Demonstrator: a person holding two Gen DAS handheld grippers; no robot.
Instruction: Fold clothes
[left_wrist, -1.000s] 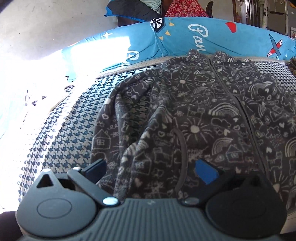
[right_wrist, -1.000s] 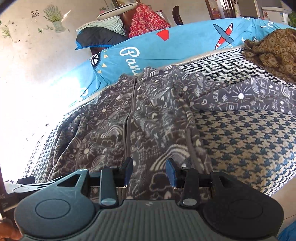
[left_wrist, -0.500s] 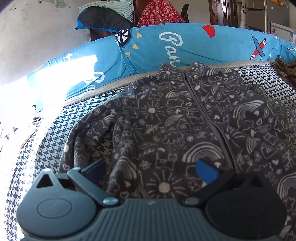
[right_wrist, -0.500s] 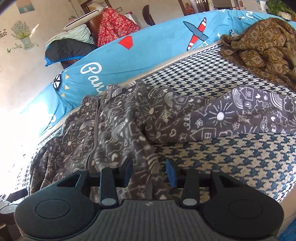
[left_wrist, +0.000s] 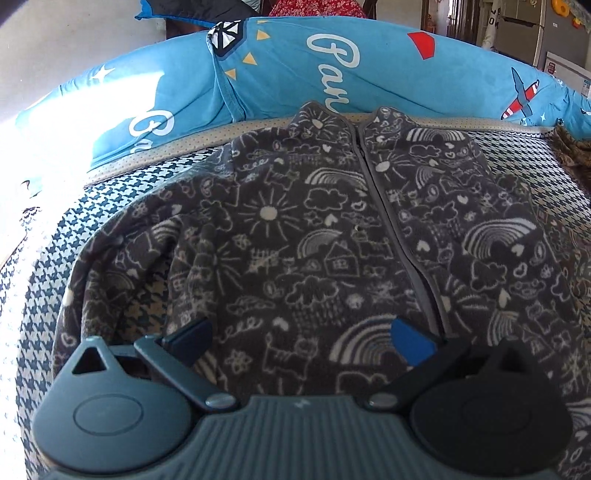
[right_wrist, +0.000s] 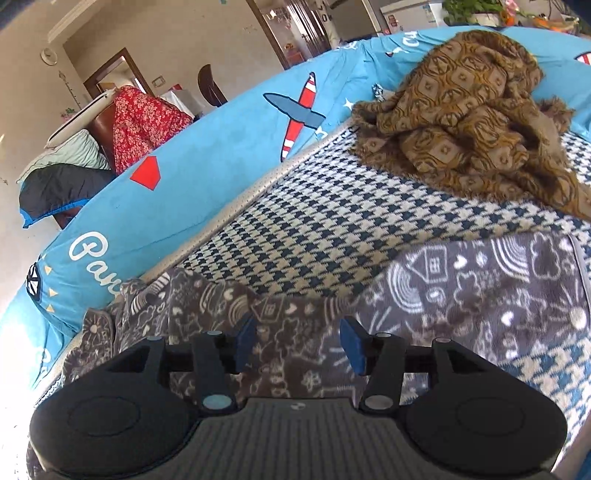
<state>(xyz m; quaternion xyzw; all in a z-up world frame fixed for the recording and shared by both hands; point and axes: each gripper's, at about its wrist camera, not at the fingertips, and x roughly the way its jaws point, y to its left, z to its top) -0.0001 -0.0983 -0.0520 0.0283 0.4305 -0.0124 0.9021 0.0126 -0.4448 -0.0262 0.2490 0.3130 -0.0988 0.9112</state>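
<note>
Grey doodle-print jacket (left_wrist: 332, 236) spread flat, zipped, unfolded, beneath left gripper (left_wrist: 301, 341), fingers wide, empty. Sleeve (right_wrist: 480, 295) stretched beyond right gripper (right_wrist: 297, 345), jaws opening, gripping nothing. All folds left.

Your left gripper's body hides the hem of the grey fleece jacket (left_wrist: 317, 236), and the frame's right edge cuts its far side off. On the right wrist view the outstretched sleeve (right_wrist: 480, 295) runs out of frame — you can't see its cuff. The brown patterned blanket (right_wrist: 472, 122) is clipped at the right edge too. Glare washes out the blue bedding (left_wrist: 258, 74) at the left, and the fleece under your right gripper is blurred — contact can't be judged.
</note>
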